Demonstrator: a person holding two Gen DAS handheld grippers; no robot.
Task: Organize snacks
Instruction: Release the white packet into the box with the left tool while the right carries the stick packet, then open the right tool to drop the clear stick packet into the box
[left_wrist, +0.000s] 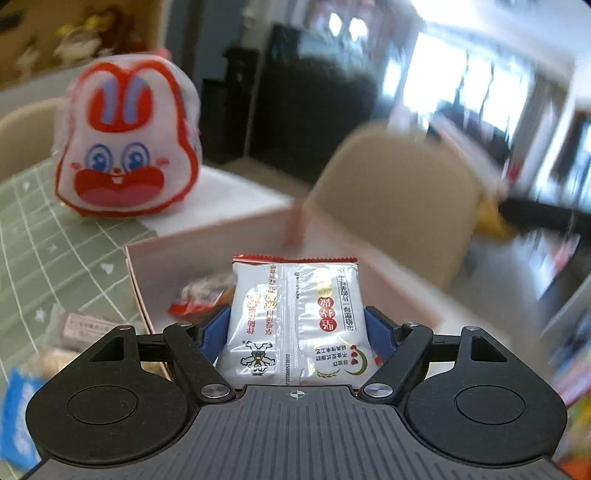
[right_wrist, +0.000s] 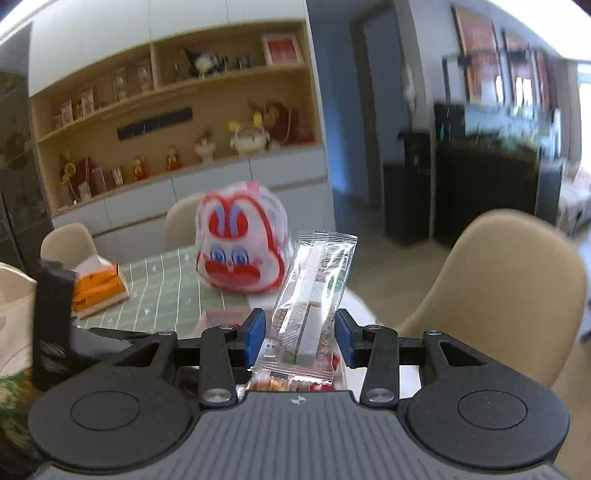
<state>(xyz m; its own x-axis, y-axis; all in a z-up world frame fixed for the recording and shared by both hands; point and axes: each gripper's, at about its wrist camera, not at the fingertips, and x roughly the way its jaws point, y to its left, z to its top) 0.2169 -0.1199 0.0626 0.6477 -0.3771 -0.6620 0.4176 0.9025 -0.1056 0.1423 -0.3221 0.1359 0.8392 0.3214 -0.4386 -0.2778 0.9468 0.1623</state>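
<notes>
The left gripper (left_wrist: 295, 334) has its blue fingers (left_wrist: 214, 332) clamped on the two side edges of a silver snack packet (left_wrist: 295, 317), which stands upright with its red crimped seal at twelve o'clock and its long axis running from six to twelve in the left wrist view; the print reads upside down, so the packet is probably held bottom end up. It hangs above an open pink box (left_wrist: 173, 258) that already holds a red-wrapped snack (left_wrist: 199, 299) at about nine o'clock of the packet, so the side grip most likely serves to drop it straight in. The right gripper (right_wrist: 300, 334) holds a long clear-wrapped snack bar (right_wrist: 314, 295) by its lower half; its fingers (right_wrist: 255, 332) stand a little apart, and whether the pads press the wrapper firmly I cannot tell for certain, though the bar stays up between them. The bar's long axis leans toward one o'clock, sealed end up. Beyond it at eleven o'clock sits a rabbit-faced bag (right_wrist: 242, 247) on the green-gridded surface (right_wrist: 166, 288), with an orange tissue pack (right_wrist: 99, 288) at nine o'clock.
</notes>
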